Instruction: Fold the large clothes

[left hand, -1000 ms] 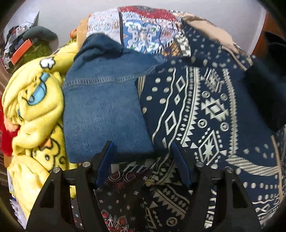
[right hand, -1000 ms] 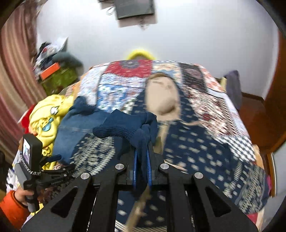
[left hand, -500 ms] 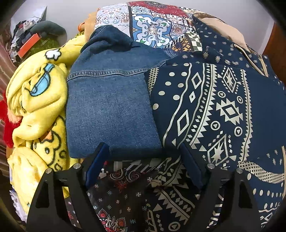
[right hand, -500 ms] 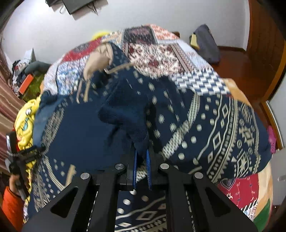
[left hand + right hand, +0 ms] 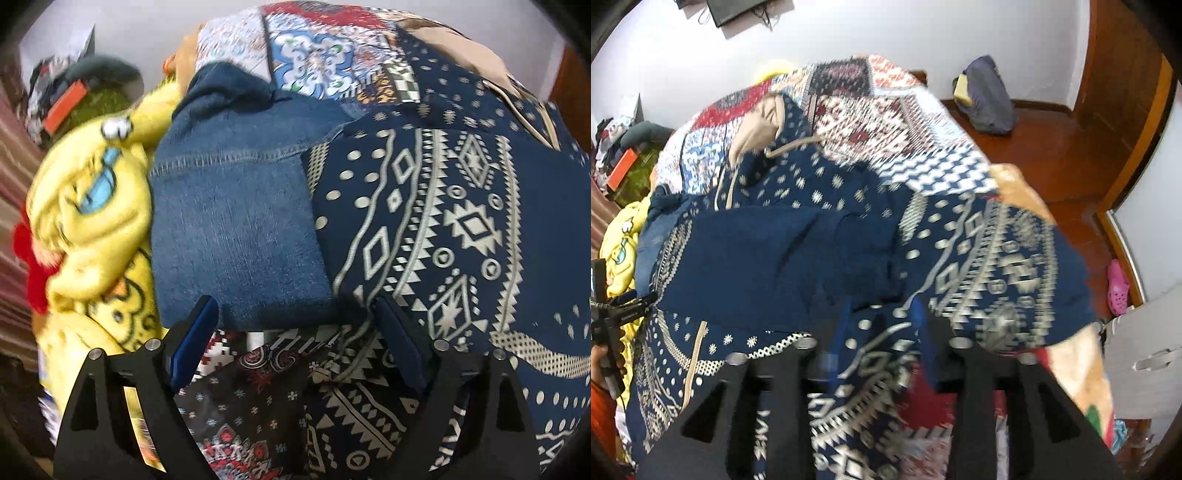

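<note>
Hoodie [image 5: 768, 258], big navy one with the cream geometric print, spread flat over the patchwork quilt [image 5: 886, 110] on the bed, tan-lined hood [image 5: 757, 125] up at the far end. Sleeve [image 5: 864, 254] folded in across the hoodie's plain middle, probably to narrow it before the next fold.

Right tongs [image 5: 877, 325] right above the hoodie's near hem, blue pads opening, nothing pinched anymore, just patterned cloth lying loose underneath. Looks like a plain let-go so the sleeve stays where it landed.

Left tongs [image 5: 295, 343] at the hoodie's left edge, pads opening too, almost fully spread and empty. Folded jeans [image 5: 236, 236] just beyond them, tucked against the hoodie's side, yellow cartoon blanket [image 5: 88, 206] further left of that. Left hand [image 5: 600, 363] visible at the hoodie's far-left corner from the right camera.

Compared with a second back: sleeve was clamped tight in the right tongs and hanging in the air over the hoodie, now dropped flat on it. Left tongs noticeably wider than before, barely shifted otherwise.
</note>
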`<state>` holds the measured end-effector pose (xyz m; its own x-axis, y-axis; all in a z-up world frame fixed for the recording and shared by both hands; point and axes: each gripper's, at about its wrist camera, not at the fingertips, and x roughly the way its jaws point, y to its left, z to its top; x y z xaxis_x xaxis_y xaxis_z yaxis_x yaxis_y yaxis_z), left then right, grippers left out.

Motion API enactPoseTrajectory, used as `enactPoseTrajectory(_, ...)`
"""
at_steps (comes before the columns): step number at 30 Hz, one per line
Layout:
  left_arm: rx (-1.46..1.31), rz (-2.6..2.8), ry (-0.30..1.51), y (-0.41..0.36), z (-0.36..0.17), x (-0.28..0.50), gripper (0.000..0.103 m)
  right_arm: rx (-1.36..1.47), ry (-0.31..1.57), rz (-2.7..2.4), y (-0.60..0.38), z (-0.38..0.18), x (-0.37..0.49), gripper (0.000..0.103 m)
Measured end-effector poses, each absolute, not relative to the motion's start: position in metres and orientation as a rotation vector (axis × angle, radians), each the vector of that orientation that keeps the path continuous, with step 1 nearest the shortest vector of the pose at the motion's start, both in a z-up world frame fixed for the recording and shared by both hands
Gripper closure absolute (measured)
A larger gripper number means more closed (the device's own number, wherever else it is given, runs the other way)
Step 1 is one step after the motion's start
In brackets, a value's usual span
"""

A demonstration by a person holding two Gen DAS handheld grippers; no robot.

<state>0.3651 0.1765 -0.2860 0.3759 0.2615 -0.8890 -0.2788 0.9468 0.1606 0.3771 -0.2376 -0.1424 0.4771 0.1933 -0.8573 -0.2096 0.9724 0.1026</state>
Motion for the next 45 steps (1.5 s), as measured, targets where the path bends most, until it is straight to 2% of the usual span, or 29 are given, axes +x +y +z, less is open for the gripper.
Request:
enactPoseTrajectory(2, 0.034, 0.332, 1.11, 0.165, -0.273, 0.366, 0.015, -0.012, 1.012, 0.228, -0.249, -0.13, 0.372, 0.049)
enactPoseTrajectory(10, 0.073, 0.195, 0.979, 0.113, -0.213, 0.378, 0.015, 0.106, 0.964, 0.164, -0.308, -0.104, 0.367, 0.032)
enactPoseTrajectory(14, 0.056, 0.098, 0.963, 0.08, -0.204, 0.39, 0.015, 0.213, 1.036, 0.131, -0.337, -0.131, 0.375, 0.032)
enactPoseTrajectory(20, 0.102, 0.017, 0.988, 0.037, -0.22, 0.407, 0.015, 0.412, 1.138, 0.103, -0.373, -0.179, 0.384, 0.032)
enactPoseTrajectory(30, 0.089, -0.032, 1.041, 0.016, -0.25, 0.422, 0.015, 0.595, 1.128, 0.054, -0.403, -0.211, 0.406, 0.032)
enactPoseTrajectory(31, 0.088, -0.03, 1.044, 0.017, -0.251, 0.423, 0.015, 0.587, 1.127, 0.051, -0.402, -0.213, 0.41, 0.033)
enactPoseTrajectory(33, 0.084, -0.025, 1.047, 0.018, -0.254, 0.423, 0.015, 0.553, 1.118, 0.039, -0.399, -0.213, 0.415, 0.042)
enactPoseTrajectory(35, 0.079, -0.024, 1.05, 0.02, -0.255, 0.422, 0.015, 0.519, 1.102, 0.022, -0.398, -0.21, 0.418, 0.061)
enactPoseTrajectory(36, 0.077, -0.024, 1.052, 0.021, -0.255, 0.421, 0.015, 0.518, 1.096, 0.015, -0.398, -0.209, 0.42, 0.066)
enactPoseTrajectory(38, 0.078, -0.019, 1.05, 0.023, -0.254, 0.419, 0.015, 0.515, 1.088, 0.004, -0.4, -0.205, 0.423, 0.087)
enactPoseTrajectory(41, 0.075, -0.015, 1.037, 0.028, -0.248, 0.413, 0.015, 0.499, 1.07, 0.01, -0.398, -0.195, 0.424, 0.094)
enactPoseTrajectory(45, 0.061, -0.017, 1.009, 0.034, -0.235, 0.402, 0.015, 0.414, 0.996, 0.019, -0.382, -0.16, 0.419, 0.094)
